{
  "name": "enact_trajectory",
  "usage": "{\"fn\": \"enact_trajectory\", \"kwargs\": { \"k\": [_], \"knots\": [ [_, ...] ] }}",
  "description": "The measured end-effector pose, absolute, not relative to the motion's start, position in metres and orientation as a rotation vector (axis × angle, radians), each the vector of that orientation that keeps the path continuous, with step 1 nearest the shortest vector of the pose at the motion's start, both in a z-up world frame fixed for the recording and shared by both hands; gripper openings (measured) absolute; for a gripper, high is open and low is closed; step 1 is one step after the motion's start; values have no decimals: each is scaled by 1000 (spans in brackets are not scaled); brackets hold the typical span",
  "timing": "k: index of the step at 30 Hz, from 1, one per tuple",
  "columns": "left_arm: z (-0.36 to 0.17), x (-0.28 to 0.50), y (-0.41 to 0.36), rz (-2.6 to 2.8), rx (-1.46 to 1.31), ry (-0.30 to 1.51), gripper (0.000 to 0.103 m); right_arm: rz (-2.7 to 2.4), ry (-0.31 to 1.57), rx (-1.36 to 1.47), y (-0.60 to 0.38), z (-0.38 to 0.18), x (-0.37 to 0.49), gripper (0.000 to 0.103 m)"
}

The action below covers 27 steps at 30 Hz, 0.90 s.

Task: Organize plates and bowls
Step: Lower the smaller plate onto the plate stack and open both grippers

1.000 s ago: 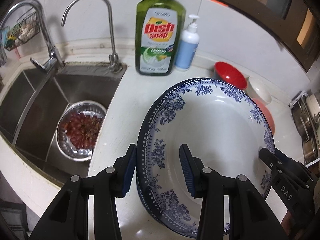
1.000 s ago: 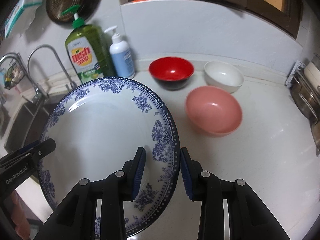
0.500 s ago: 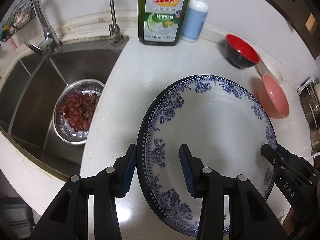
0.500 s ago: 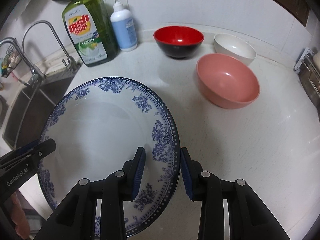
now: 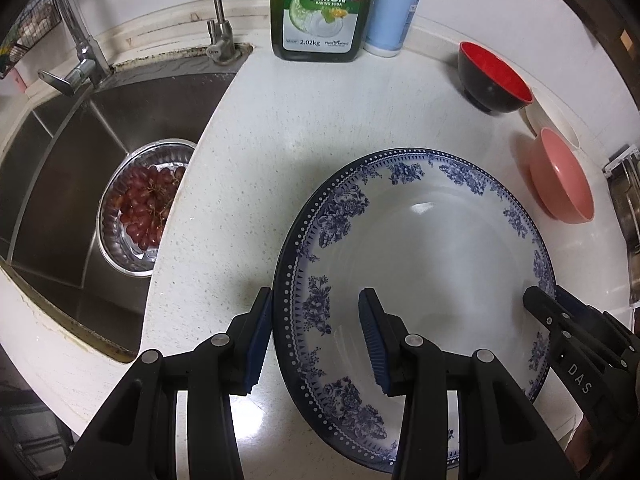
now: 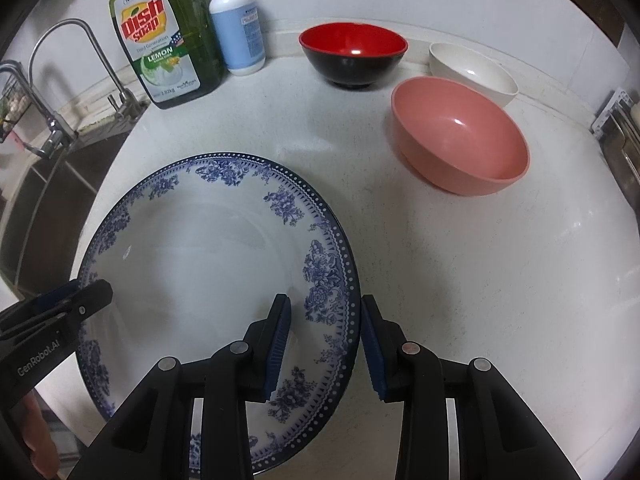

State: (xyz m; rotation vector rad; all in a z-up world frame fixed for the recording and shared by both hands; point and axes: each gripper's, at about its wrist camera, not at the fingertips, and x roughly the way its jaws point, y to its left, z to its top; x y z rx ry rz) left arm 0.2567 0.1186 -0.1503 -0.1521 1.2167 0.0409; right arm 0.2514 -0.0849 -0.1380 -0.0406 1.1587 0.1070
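A large white plate with a blue floral rim (image 5: 432, 248) (image 6: 200, 248) is low over the white counter; contact with it cannot be told. My left gripper (image 5: 316, 336) straddles its left rim and my right gripper (image 6: 326, 344) straddles its right rim, each shut on the rim. A red-and-black bowl (image 6: 354, 54) (image 5: 494, 76), a white bowl (image 6: 474, 72) and a pink bowl (image 6: 460, 136) (image 5: 560, 174) stand on the counter behind and to the right of the plate.
A green dish soap bottle (image 6: 168, 36) and a blue pump bottle (image 6: 238, 28) stand at the back wall. The steel sink (image 5: 52, 168) on the left holds a metal bowl of red grapes (image 5: 142, 204). A metal rack (image 6: 622, 128) is at the right edge.
Both grippers have carried the plate downward toward the counter. The bowls and bottles now sit higher and closer in view.
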Motion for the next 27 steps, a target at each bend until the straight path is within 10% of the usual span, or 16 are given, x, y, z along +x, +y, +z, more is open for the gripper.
{"fn": "enact_trajectory", "kwargs": {
  "k": [16, 27],
  "knots": [
    [-152, 256, 115, 43, -123, 1215, 43, 130, 1206, -25, -85, -144, 259, 39],
    [-142, 258, 112, 13, -110, 1173, 62, 160, 1203, -9, -86, -142, 259, 49]
  ]
}}
